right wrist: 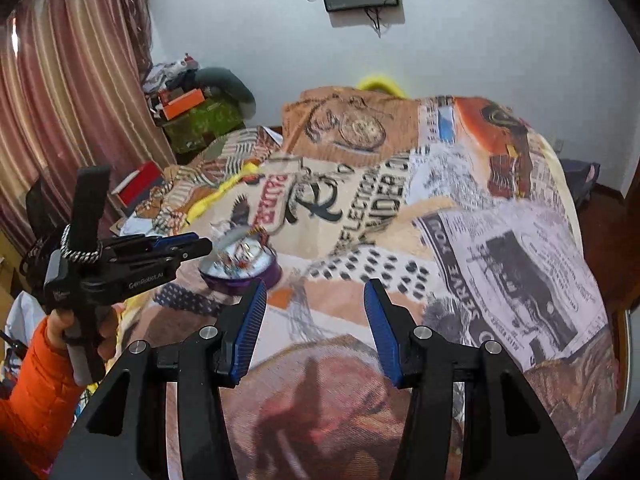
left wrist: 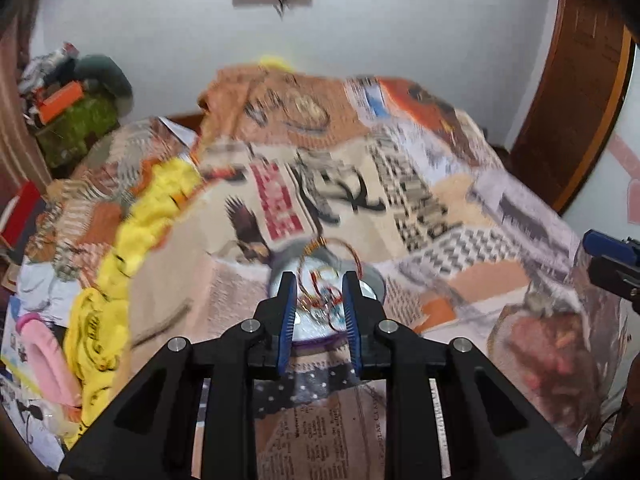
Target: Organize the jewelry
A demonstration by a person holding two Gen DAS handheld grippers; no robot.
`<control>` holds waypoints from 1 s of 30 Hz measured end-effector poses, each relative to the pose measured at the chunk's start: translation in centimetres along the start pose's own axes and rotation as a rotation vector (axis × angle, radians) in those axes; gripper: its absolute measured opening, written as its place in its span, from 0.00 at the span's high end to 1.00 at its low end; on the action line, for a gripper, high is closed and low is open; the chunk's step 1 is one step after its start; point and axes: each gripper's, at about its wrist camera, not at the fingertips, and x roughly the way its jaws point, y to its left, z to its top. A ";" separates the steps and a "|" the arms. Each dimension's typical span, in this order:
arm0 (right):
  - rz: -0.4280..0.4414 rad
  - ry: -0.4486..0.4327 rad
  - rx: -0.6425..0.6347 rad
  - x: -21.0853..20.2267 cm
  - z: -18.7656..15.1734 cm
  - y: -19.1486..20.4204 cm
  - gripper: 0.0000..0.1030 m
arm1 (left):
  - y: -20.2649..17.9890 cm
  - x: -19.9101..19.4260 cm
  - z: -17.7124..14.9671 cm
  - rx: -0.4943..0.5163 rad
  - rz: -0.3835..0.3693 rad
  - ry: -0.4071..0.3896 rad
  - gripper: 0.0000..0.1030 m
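Left wrist: left gripper (left wrist: 319,284) narrow, empty, above bangles (left wrist: 326,280) in bowl (left wrist: 374,288); right gripper (right wrist: 315,294) half-open, empty.

Two grippers: the left gripper (right wrist: 210,245) and the right gripper (right wrist: 315,292). One round dish (right wrist: 240,268) holds tangled bangles (left wrist: 326,280), too blurred to count. One bed (right wrist: 460,248).

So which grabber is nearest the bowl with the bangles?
The left gripper, held by the hand in the orange sleeve. Its fingertips sit right at the purple-rimmed bowl, while the right gripper hangs apart with nothing between its fingers.
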 end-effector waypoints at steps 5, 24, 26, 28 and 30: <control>0.013 -0.092 -0.027 -2.2 1.5 2.2 0.54 | 0.1 -6.8 1.3 -0.024 0.035 -0.195 0.63; -0.020 -0.434 -0.116 -10.8 2.8 10.1 0.26 | -2.7 -20.3 -0.9 -0.002 0.118 -0.576 0.04; -0.050 -0.467 -0.111 -11.1 2.6 10.2 0.20 | -2.9 -20.6 -1.1 0.000 0.127 -0.579 0.04; -0.073 -0.484 -0.110 -11.4 2.5 10.4 0.17 | -3.0 -20.9 -1.4 0.002 0.130 -0.581 0.03; -0.083 -0.493 -0.104 -11.4 2.6 10.2 0.15 | -3.1 -21.1 -1.5 0.003 0.129 -0.581 0.03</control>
